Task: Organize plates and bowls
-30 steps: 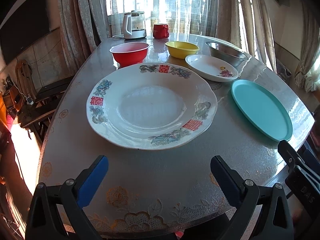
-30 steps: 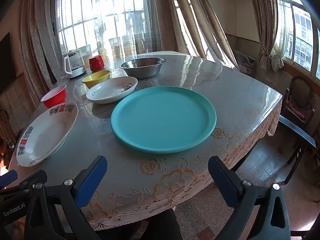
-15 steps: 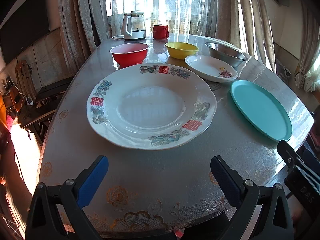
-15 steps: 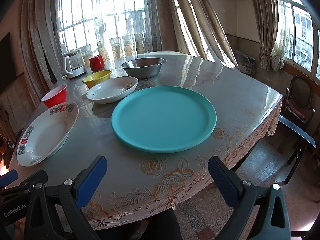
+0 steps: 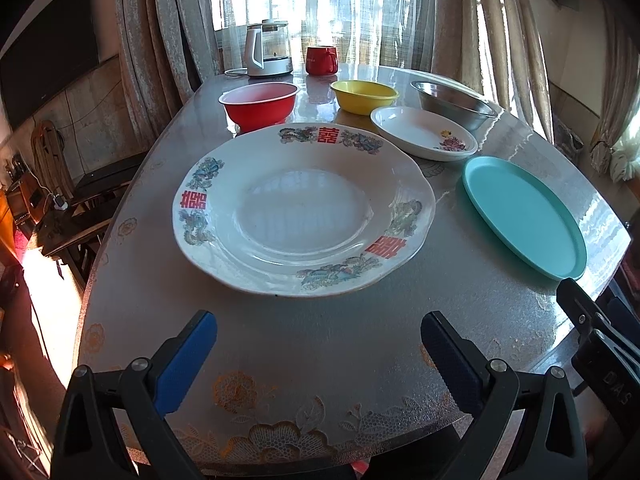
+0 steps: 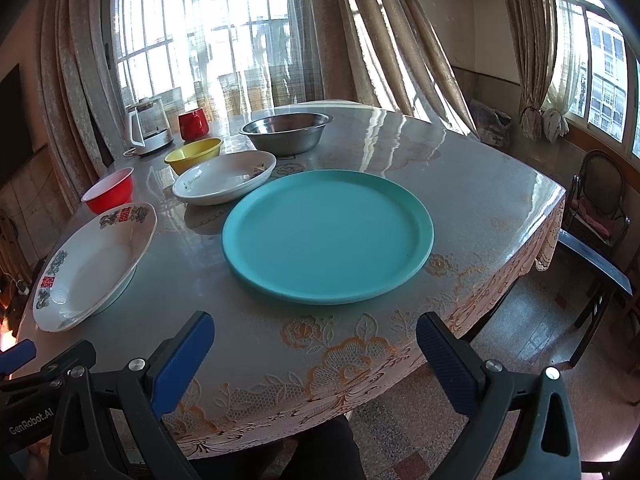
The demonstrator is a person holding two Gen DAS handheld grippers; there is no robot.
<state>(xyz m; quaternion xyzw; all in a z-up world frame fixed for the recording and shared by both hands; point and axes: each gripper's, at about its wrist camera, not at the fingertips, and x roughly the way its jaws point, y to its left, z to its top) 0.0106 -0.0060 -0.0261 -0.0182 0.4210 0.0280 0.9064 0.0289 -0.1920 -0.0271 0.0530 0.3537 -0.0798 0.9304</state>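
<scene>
Your left wrist view alone shows the full face of the large patterned plate; your right wrist view shows it only obliquely at the left edge, but adds the table's right corner, the chairs and the floor beyond. Both views show the teal plate, the small white dish, the red bowl, the yellow bowl and the steel bowl, each resting separately on the table. Kettle and red mug stand at the far edge. Your left gripper is spread wide, empty, above the near table edge facing the patterned plate. Your right gripper is equally wide, empty, facing the teal plate.
</scene>
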